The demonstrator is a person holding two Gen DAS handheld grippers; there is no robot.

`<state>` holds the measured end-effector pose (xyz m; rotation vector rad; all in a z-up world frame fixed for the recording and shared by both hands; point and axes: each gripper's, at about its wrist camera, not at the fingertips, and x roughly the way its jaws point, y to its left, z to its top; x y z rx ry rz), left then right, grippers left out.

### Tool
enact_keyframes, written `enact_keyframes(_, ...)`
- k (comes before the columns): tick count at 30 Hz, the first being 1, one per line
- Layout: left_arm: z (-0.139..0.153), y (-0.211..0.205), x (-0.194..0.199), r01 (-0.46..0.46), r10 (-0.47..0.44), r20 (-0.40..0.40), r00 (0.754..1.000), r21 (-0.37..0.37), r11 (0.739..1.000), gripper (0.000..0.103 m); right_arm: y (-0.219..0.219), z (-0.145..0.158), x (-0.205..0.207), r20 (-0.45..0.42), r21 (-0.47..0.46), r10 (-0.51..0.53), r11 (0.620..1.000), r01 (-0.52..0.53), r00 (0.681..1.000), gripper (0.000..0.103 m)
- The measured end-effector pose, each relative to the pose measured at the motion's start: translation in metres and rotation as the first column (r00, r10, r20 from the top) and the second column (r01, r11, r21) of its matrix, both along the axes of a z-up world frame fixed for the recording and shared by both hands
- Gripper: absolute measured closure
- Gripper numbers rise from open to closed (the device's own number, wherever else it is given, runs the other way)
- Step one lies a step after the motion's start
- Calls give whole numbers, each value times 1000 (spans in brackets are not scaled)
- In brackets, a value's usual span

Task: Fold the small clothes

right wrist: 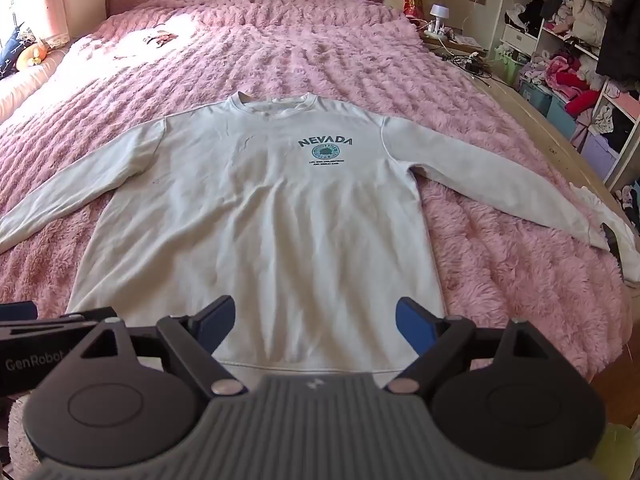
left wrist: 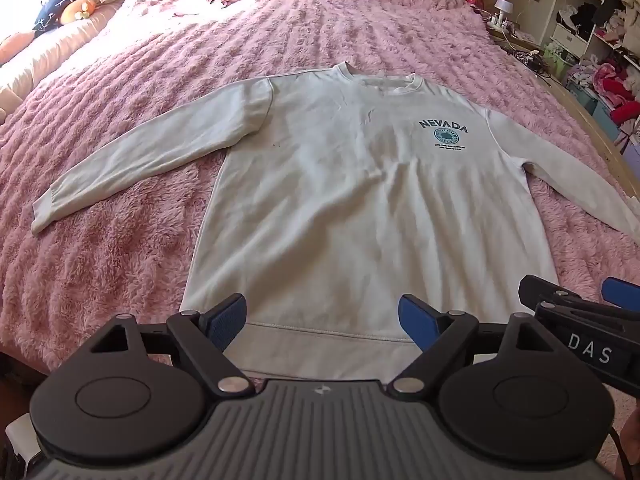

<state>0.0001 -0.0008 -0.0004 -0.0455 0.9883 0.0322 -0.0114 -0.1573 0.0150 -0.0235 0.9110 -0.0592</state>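
Note:
A white long-sleeved sweatshirt [left wrist: 352, 200] [right wrist: 264, 216] with a dark "NEVADA" print lies flat, front up, on a fluffy pink bed cover [left wrist: 120, 264] [right wrist: 500, 264]. Both sleeves are spread out to the sides and its collar points away from me. My left gripper [left wrist: 322, 320] hovers open above the hem, nothing between its blue pads. My right gripper [right wrist: 316, 320] also stands open over the hem, empty. Each gripper shows at the edge of the other's view, the two side by side.
Another white garment [right wrist: 612, 236] lies at the right sleeve's cuff near the bed's edge. Shelves full of clothes [right wrist: 580, 60] stand at the right. Cushions and a toy [left wrist: 76, 8] sit at the far left. A nightstand with a lamp [right wrist: 438, 16] is by the headboard.

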Motion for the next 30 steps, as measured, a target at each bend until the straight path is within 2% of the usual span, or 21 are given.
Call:
enact_keyframes(5, -5, 1, 1, -3, 3, -5, 1000, -37, 999, 3, -1, 0, 0, 9, 11, 1, 1000, -2, 1000, 20)
enact_keyframes(11, -6, 2, 5, -3, 2, -13, 1000, -48, 999, 3, 1, -1, 1, 4, 5, 9, 1000, -9, 1000, 20)
enact_keyframes(30, -3, 4, 0, -4, 4, -10, 1000, -53, 999, 3, 2, 0, 0, 5, -1, 13, 1000, -13, 1000, 20)
